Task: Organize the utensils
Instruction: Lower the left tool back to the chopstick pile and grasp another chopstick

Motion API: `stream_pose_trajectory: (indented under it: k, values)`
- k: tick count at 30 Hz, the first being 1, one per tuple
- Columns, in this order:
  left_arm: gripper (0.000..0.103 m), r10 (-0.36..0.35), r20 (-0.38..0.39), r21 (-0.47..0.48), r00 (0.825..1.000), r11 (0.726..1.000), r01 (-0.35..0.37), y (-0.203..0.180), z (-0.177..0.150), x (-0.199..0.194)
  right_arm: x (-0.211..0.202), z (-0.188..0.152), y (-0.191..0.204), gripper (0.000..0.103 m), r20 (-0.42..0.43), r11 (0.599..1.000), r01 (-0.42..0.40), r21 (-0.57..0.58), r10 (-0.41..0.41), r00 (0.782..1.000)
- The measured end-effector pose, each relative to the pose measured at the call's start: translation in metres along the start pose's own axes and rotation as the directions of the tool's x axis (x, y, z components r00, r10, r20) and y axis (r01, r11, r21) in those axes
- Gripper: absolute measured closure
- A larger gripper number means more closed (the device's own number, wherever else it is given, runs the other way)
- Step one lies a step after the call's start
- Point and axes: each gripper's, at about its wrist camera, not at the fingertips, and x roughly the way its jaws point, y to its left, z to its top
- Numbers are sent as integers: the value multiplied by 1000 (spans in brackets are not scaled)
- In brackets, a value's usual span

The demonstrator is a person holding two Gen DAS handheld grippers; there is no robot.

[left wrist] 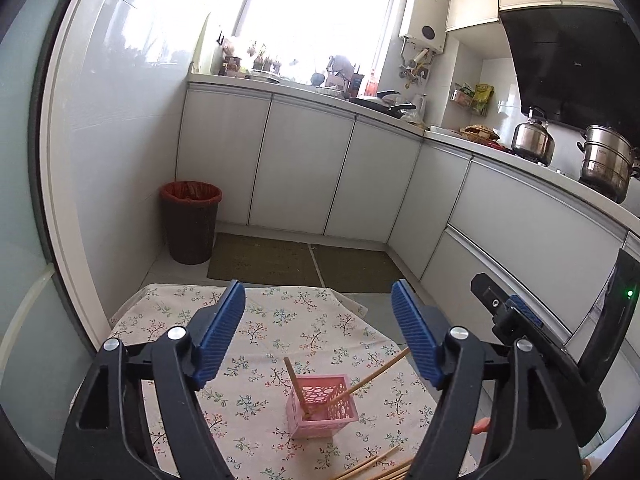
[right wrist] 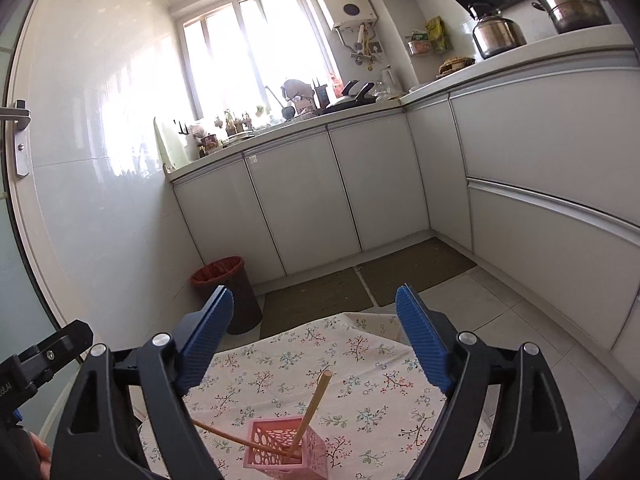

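Observation:
A pink perforated holder [left wrist: 323, 412] stands on the floral-cloth table [left wrist: 280, 320] and holds two wooden chopsticks [left wrist: 298, 386] that lean apart. Several more chopsticks [left wrist: 376, 468] lie loose on the cloth at the front edge of the left wrist view. My left gripper [left wrist: 320, 320] is open and empty, above and behind the holder. My right gripper [right wrist: 316, 328] is open and empty, also above the holder [right wrist: 286, 454], whose two chopsticks [right wrist: 314, 412] show in the right wrist view. The right gripper also shows at the right of the left wrist view [left wrist: 516, 312].
The table [right wrist: 360, 360] is small, with floor beyond its edges. A dark bin [left wrist: 191, 222] with a red liner stands at the left wall. White cabinets [left wrist: 304, 168] run along the back and right, with a kettle [left wrist: 532, 138] and a steel pot [left wrist: 606, 164] on the counter.

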Motion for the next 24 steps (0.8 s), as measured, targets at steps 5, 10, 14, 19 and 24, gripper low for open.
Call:
stream_pose_trajectory:
  k: [5, 10, 14, 19, 24]
  values:
    - [14, 64, 31, 22, 997, 998, -65, -5, -5, -14, -19, 1, 3, 6, 11, 997, 69, -41, -69, 998]
    - [7, 123, 64, 71, 990, 989, -127, -18, -16, -33, -41, -9, -15, 6, -41, 994, 112, -20, -112, 993]
    - [7, 84, 1, 141, 996, 987, -83, -30, -28, -34, -50, -25, -48, 6, -173, 993, 104, 57, -93, 980]
    - [7, -19, -82, 216, 996, 976, 36, -54, -35, -34, -61, -46, -101, 6, -336, 966, 153, 210, -75, 939]
    - [7, -175, -372, 293, 912, 910, 294, -101, -60, -1, -64, -94, -158, 6, -528, 877, 276, 392, -31, 848]
